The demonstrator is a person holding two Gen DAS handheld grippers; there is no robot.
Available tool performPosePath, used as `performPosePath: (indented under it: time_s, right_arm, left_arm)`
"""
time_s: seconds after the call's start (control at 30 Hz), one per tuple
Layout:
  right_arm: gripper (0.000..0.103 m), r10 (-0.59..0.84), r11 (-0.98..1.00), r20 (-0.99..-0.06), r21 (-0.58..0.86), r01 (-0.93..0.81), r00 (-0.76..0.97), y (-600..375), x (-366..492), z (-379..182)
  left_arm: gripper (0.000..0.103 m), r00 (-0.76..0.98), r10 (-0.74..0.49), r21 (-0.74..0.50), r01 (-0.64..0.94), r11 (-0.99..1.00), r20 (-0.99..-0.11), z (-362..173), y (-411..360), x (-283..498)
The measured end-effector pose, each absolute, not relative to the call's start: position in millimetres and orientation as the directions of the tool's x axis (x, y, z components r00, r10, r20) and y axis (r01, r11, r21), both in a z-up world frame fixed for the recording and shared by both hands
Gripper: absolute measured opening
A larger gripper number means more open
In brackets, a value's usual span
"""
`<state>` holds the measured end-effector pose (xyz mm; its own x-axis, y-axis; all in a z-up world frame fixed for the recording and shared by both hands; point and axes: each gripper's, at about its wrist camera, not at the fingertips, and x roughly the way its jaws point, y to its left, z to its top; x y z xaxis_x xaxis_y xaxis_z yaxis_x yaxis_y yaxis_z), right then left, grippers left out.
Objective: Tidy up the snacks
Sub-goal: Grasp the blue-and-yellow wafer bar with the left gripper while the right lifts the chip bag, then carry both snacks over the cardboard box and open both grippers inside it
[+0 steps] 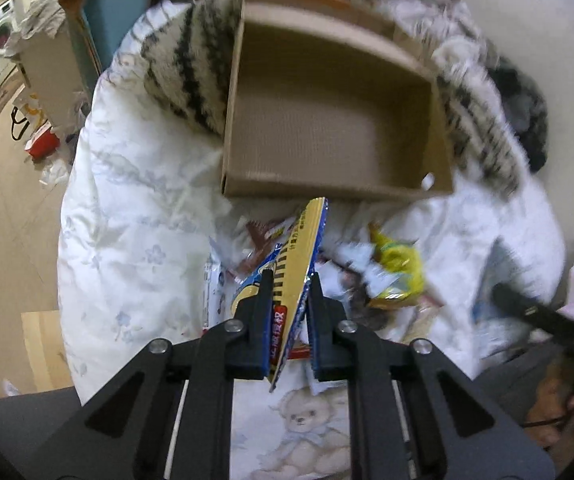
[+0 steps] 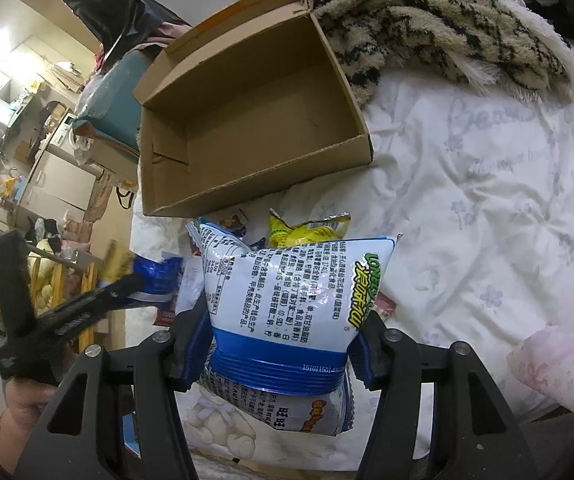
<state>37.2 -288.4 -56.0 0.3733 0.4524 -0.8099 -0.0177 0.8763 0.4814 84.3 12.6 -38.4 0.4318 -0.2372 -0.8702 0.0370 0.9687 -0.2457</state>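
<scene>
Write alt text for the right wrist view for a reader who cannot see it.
The right gripper clamps a white and blue snack bag above a white quilt, facing an empty cardboard box. The left gripper shows at left.

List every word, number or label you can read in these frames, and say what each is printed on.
"LONELY": green lettering on the white and blue snack bag in the right gripper.
"1510115014...": blue band of that bag; the end is unclear.
Chinese text on that bag and on the yellow packet in the left gripper: too small to read.

You see even, cool indoor light, heavy fisheye bending and dark corners, motion blur over the open brown cardboard box (image 1: 327,92), glare on the glossy white-and-blue snack bag (image 2: 287,292).
</scene>
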Motion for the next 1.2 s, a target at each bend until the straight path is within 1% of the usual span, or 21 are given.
performPosePath:
  time_s: [0.13,0.27,0.43,0.53,0.77,0.97,1.13,1.2]
  right_arm:
    - [0.060,0.462,0.872,-0.797,0.488,-0.036,0.390,-287,36,-47]
    - [0.060,0.475,0.863,-0.774,0.503,-0.049,0.418,-288,40,-33]
    - [0.060,0.466,0.868,-0.765,0.493,-0.062,0.445,-286,61,-21]
    - [0.061,0.458,0.874,-0.766,0.482,-0.068,0.452,-284,80,-19]
    - [0.061,0.435,0.886,-0.764,0.458,-0.075,0.476,-276,134,-22]
    - [0.061,0.435,0.885,-0.761,0.458,-0.076,0.481,-268,175,-38]
    - [0.061,0.427,0.894,-0.778,0.441,-0.083,0.461,-261,194,-60]
    - [0.061,0.427,0.895,-0.781,0.438,-0.087,0.456,-259,196,-66]
  left_arm:
    - [0.011,0.505,-0.232,-0.240,0.050,0.970,-0.831,-6,16,80]
    - [0.011,0.529,-0.239,-0.249,0.053,0.967,-0.815,10,17,91]
    - [0.011,0.549,-0.187,-0.187,0.055,0.981,-0.815,17,7,112]
    - [0.011,0.557,-0.172,-0.173,0.051,0.984,-0.813,18,2,132]
    - [0.011,0.555,-0.145,-0.148,0.040,0.988,-0.819,3,-13,183]
    - [0.012,0.565,-0.100,-0.085,0.053,0.995,-0.819,-15,-23,207]
    - [0.012,0.595,-0.033,-0.003,0.052,0.999,-0.803,-30,-32,215]
    - [0.012,0.602,-0.026,0.015,0.063,0.998,-0.798,-35,-36,217]
